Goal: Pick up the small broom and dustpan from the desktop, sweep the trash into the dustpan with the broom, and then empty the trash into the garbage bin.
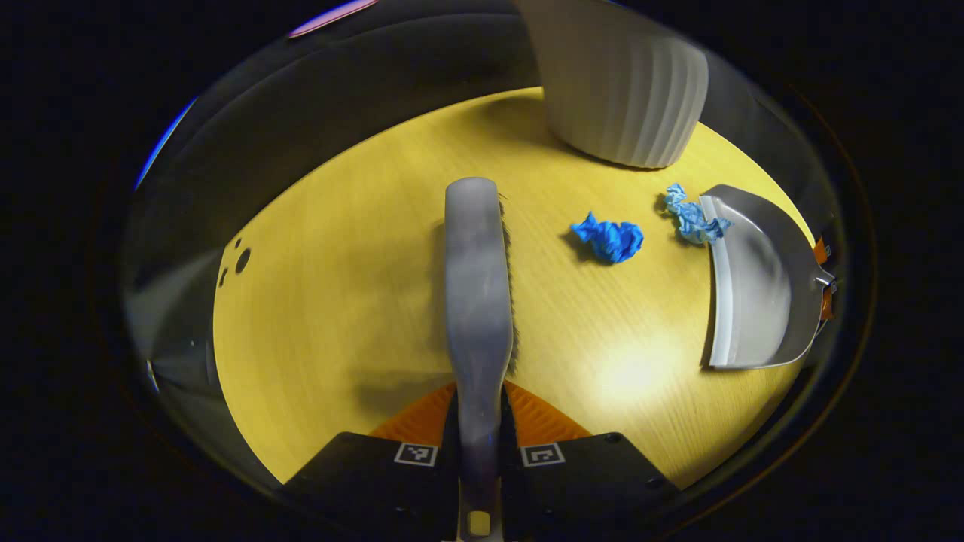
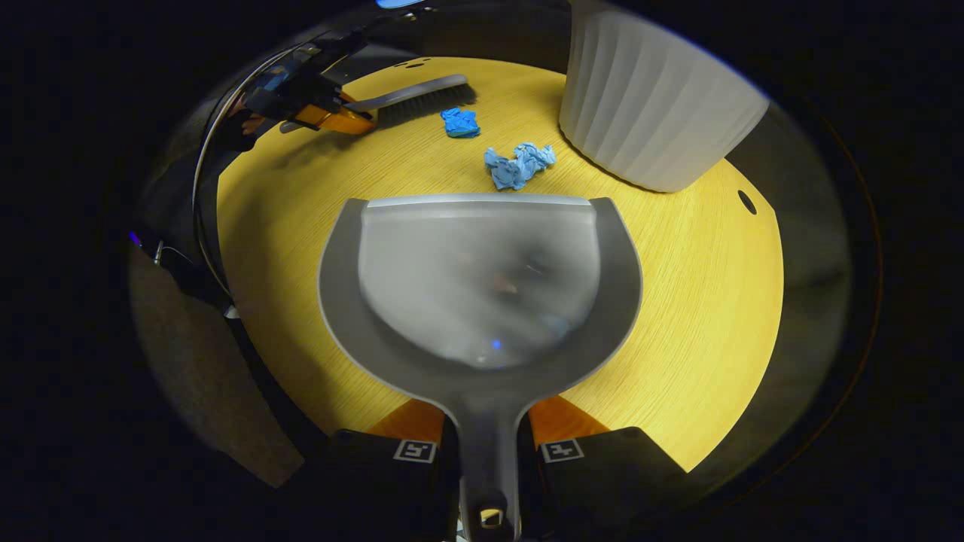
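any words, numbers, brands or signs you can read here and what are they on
No readable words, numbers or brands.
Left gripper: two square black-and-white marker patterns, not text.
Right gripper: two more such markers.
Broom, dustpan, garbage bin, blue paper wads: no markings visible.

Dim booth, warm overhead light, strong fisheye curvature.

Brightest on the yellow wooden table (image 1: pixel 339 301), with a soft glare patch near the dustpan (image 1: pixel 753 278) in the left gripper view. Soft-edged shadows thrown left of the broom (image 1: pixel 478 286) and under the white ribbed bin (image 2: pixel 655 105). Close objects out of focus: broom back smeared and hazy, dustpan bowl milky with faint reflections in the right gripper view. Sharper farther out: crumpled blue paper (image 1: pixel 608 239), wood grain. Table edge bent into a curve, darkening and smearing toward the rim of each view. Surroundings beyond the table nearly black, detail lost.
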`<state>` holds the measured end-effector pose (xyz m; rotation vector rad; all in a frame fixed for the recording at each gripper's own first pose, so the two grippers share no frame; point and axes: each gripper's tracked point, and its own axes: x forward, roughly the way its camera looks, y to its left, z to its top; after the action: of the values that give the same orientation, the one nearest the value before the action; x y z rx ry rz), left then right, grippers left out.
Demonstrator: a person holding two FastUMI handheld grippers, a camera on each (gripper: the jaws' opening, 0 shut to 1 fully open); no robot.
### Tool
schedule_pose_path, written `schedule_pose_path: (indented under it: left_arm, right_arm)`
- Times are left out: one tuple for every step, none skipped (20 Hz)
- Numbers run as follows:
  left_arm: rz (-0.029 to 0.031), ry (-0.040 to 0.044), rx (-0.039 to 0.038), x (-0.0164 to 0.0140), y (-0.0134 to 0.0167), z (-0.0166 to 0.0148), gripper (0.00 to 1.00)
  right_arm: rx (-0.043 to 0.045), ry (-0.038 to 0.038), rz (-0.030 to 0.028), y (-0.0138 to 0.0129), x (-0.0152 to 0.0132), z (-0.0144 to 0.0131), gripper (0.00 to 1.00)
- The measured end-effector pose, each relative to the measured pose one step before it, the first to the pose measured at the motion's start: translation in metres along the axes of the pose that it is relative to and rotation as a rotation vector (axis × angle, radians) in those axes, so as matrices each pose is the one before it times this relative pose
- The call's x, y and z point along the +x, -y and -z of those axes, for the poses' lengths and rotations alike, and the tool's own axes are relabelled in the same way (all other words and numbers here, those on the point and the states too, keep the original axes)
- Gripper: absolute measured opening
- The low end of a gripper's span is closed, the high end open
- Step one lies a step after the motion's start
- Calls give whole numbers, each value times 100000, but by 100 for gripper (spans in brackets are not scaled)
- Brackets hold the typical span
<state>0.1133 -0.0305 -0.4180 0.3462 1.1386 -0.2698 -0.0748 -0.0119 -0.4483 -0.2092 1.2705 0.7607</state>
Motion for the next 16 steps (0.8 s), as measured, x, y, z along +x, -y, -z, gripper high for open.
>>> schedule_pose_path:
  left_arm:
    - [2621,827,1943,75,1029,-899,26]
    - [2675,617,1823,32,1142,-616,25]
    - [2607,190,1867,-21,1089,-508,25]
    - [2387,165,1927,-116,1227,-359,29]
    - [2696,389,1361,-38,1470,-446,23]
    - [3181,437,834,35,1288,-26,23]
    - [3099,237,432,10,1314,-213,29]
    - [2763,29,493,-167,1250,-301,26]
    - [2516,-191,1329,150,1390,-17,25]
    - [1598,-178,1476,52,989,-173,26]
    - [1523,239,1724,64,969,-287,29]
    - [1154,1105,1435,-298,650,-583,29]
    - [1475,1348,844,-251,584,-714,29]
    - [2628,1177,-257,-517,468,-393,25]
    - [3351,1029,-949,-504,501,-360,25]
    - [2063,1112,-595,-786,-157,-662,25]
  right_arm:
    - [-302,386,-689,128,25,-184,35]
    - [-453,109,-360,110,8,21,35]
    - [-642,53,-288,112,-114,-1,35]
    - [-430,-24,-251,0,111,-133,35]
    - [-334,-90,-178,19,107,-53,35]
    - [-331,-80,-329,-38,-1,-71,35]
    - [-227,-6,-335,17,16,9,35]
    - [-296,175,-208,34,142,48,35]
    - [-268,-117,-25,55,56,-32,35]
    - [-299,5,123,50,4,58,35]
    - [-397,-85,207,8,80,0,35]
    - [-979,-250,663,35,185,35,35]
    - [-1287,-125,931,227,254,-33,35]
    - [-978,251,701,74,62,58,35]
    - [476,430,-86,-74,87,-58,35]
    - [1147,436,-91,-77,62,-132,35]
